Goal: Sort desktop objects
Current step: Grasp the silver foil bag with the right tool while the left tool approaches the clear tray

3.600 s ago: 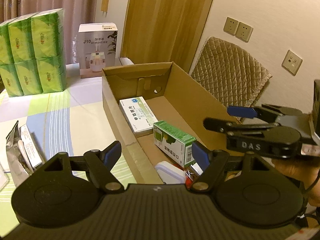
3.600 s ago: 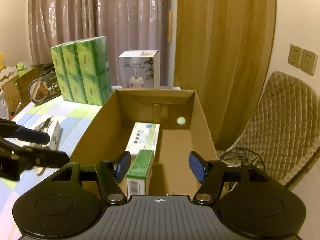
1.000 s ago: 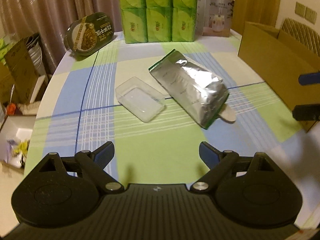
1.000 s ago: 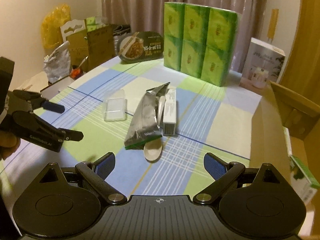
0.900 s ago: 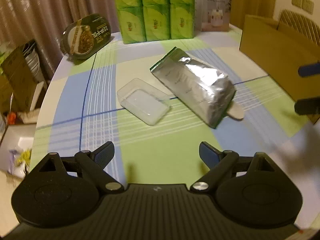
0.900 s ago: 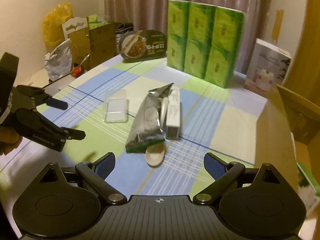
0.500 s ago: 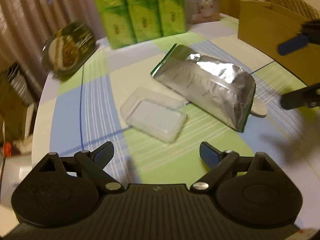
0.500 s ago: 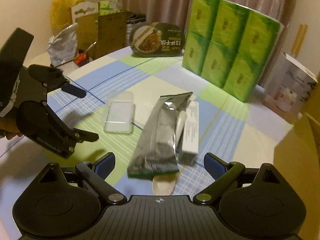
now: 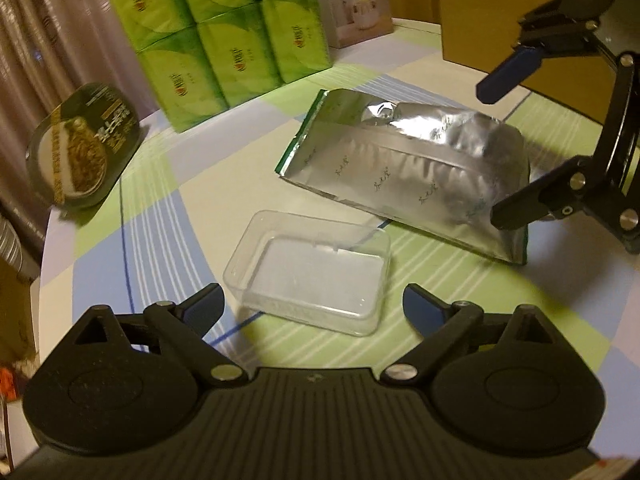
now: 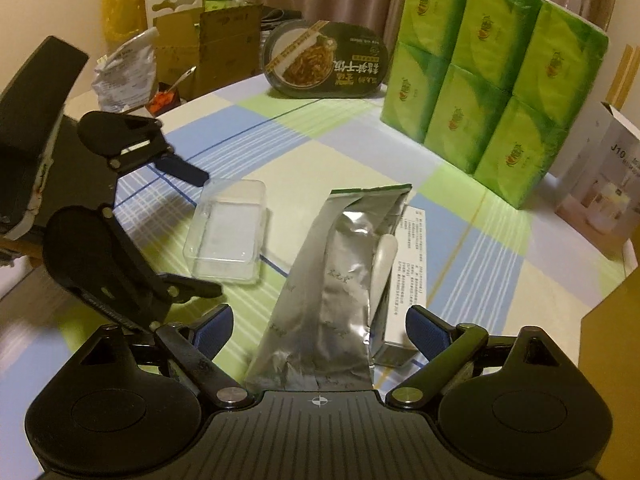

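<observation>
Left gripper [image 9: 312, 306]: my jaws stood wide and were opening a little more; nothing was held, no pad touched anything.
Right gripper [image 10: 320, 330]: my jaws stood wide too but were starting to close; the near end of the foil pouch [image 10: 332, 280] lay between them, not pressed as far as I could see.
Clear plastic tray [image 9: 310, 272]: it lay on the checked tablecloth [image 9: 160, 208] straight ahead of my left gripper, its near edge just past the fingertips and roughly centred in the gap.
Tray's long axis: it ran crosswise to my left fingers, slightly skewed, so I judged the jaws would have to span its length or the wrist would have to turn.
Pouch's long axis: it ran away from my right gripper, nearly in line with its fingers.
Beside the pouch: a pale spoon [image 10: 382, 264] and a white carton [image 10: 408, 264] lay against its right side, touching or nearly so.
Nearer hand: left for the tray, right for the pouch.
Cardboard box [image 9: 520, 12]: it sat far to the right, beyond my right gripper as seen from the left one.
Judgement: both hands looked set for a pick, each on its own item.
</observation>
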The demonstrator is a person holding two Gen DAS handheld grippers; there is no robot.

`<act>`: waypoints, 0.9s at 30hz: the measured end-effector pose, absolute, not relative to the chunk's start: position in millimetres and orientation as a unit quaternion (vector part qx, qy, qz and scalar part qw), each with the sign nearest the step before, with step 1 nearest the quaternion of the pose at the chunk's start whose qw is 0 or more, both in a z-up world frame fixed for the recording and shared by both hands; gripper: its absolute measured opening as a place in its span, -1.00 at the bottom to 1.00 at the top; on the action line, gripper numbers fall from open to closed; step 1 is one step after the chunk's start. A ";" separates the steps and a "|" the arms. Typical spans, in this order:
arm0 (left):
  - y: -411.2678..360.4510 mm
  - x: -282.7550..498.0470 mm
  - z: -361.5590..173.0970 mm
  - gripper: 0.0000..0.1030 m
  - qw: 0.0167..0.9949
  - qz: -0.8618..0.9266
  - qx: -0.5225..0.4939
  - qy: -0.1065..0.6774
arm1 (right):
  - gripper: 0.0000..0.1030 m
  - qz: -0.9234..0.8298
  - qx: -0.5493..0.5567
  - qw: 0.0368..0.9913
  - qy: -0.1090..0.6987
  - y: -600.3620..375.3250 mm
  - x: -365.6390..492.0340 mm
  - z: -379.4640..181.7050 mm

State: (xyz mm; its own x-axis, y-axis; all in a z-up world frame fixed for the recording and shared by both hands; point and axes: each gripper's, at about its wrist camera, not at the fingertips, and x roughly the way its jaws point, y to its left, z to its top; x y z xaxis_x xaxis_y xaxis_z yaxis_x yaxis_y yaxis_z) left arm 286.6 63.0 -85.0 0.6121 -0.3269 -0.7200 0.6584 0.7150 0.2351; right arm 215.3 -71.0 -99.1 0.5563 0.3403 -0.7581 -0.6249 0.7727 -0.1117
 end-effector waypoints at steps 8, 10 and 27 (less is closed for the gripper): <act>61.7 301.7 -89.1 0.83 0.864 -0.299 0.240 0.325 | 0.41 0.283 -0.197 0.857 0.383 -66.6 218.9 -106.1; 61.7 302.5 -88.7 0.81 0.864 -0.301 0.238 0.326 | 0.37 0.284 -0.198 0.856 0.384 -66.0 220.1 -107.1; 50.8 276.2 -86.1 0.71 0.848 -0.327 0.266 0.321 | -0.54 0.288 -0.199 0.852 0.389 -69.7 208.8 -96.9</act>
State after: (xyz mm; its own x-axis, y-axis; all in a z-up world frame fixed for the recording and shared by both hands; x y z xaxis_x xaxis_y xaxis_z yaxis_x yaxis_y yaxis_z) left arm 276.2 50.8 -86.1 0.5807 -0.3830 -0.7184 0.7249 0.6449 0.2421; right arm 208.8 -69.7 -96.9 0.5309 0.3364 -0.7778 -0.6459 0.7548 -0.1145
